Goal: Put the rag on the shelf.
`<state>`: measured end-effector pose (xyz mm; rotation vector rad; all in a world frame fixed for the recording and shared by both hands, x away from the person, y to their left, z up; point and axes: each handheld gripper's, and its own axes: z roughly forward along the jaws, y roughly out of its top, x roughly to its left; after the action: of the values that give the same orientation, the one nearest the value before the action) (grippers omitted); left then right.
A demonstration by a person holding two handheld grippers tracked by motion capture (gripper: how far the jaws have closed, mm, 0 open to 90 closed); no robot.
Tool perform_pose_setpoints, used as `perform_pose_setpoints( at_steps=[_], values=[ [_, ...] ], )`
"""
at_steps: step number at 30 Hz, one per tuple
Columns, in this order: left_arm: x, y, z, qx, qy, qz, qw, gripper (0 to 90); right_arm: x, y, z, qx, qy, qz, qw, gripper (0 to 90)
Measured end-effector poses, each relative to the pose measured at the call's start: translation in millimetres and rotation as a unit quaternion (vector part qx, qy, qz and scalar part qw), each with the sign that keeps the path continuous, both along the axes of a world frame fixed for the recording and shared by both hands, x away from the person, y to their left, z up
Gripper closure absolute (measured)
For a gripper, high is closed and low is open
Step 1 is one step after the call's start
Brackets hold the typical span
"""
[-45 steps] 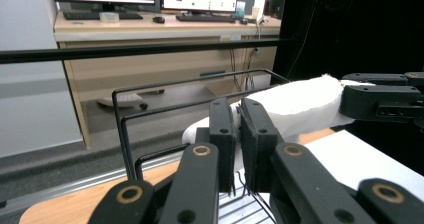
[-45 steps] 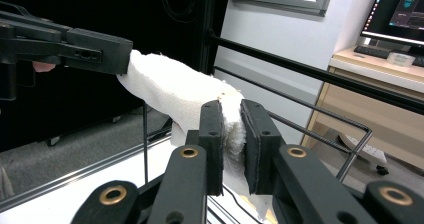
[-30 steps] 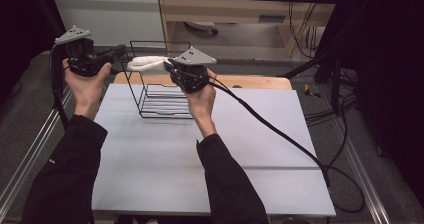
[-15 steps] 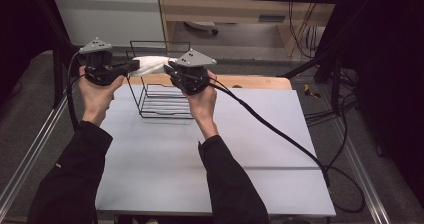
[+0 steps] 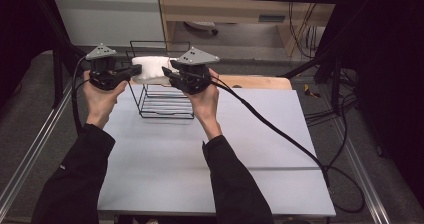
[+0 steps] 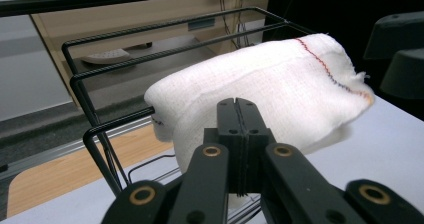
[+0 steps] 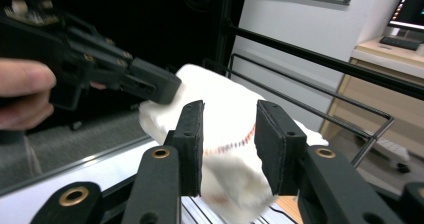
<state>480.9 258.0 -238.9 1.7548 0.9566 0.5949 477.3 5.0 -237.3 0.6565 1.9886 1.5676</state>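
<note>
Left gripper [image 6: 238, 115]: jaws pressed flat together with no gap, tips touching the near face of the white cloth [image 6: 260, 91]; cannot tell whether any fabric is pinched between them. Right gripper [image 7: 227, 134]: jaws spread apart, the cloth [image 7: 227, 129] seen through the gap, its line of red stitching crossing between the two pads; pads not closed on it. Farther off in the right gripper view, the left gripper [image 7: 127, 81] reaching in from the left, its closed tip against the cloth's upper left edge, with a hand [image 7: 22, 94] behind it.

Cloth: folded, draped over the top bars of a black wire rack [image 6: 107, 129], hanging down on the near side, with a frayed corner at the right in the left gripper view.

From above: left gripper [image 5: 131, 71] at the cloth's [image 5: 150, 66] left end, right gripper [image 5: 167, 74] at its right end, both held up level with the top of the rack [image 5: 165, 104]. Rack standing on the far part of a pale grey table [image 5: 200, 174], a little left of centre. Left hand [image 5: 100, 96] and right hand [image 5: 205, 96] gripping the tools, dark sleeves below. Black cable [image 5: 280, 134] trailing from the right gripper across the table toward the near right edge.
</note>
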Motion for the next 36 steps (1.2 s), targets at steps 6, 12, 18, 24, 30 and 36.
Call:
perform_pose_setpoints(
  at_steps=[6,12,18,24,30,36],
  values=[
    [0.9,-1.6,-4.3,0.006,0.005,-0.004,1.0000,90.0,5.9,4.2,-8.0,-0.013,0.038,0.001,0.9992,83.0],
    [-2.1,1.6,-14.8,0.015,0.005,-0.002,0.9999,90.0,11.8,11.8,-21.7,-0.037,0.062,-0.009,0.9973,88.9],
    [1.1,3.7,-23.8,0.015,0.007,0.005,0.9998,90.0,19.3,13.0,-26.9,-0.040,0.067,-0.022,0.9967,88.5],
    [5.2,2.2,-27.3,0.014,0.005,0.010,0.9998,90.0,24.1,13.8,-29.2,-0.040,0.066,-0.025,0.9967,87.2],
    [-0.6,3.3,-26.0,0.013,0.003,0.006,0.9999,89.9,17.8,11.2,-24.8,-0.034,0.062,-0.011,0.9974,81.5],
    [-17.8,8.2,-25.8,0.029,0.003,0.007,0.9996,79.2,4.3,-3.3,-14.7,-0.018,0.075,0.003,0.9970,66.7]
  ],
)
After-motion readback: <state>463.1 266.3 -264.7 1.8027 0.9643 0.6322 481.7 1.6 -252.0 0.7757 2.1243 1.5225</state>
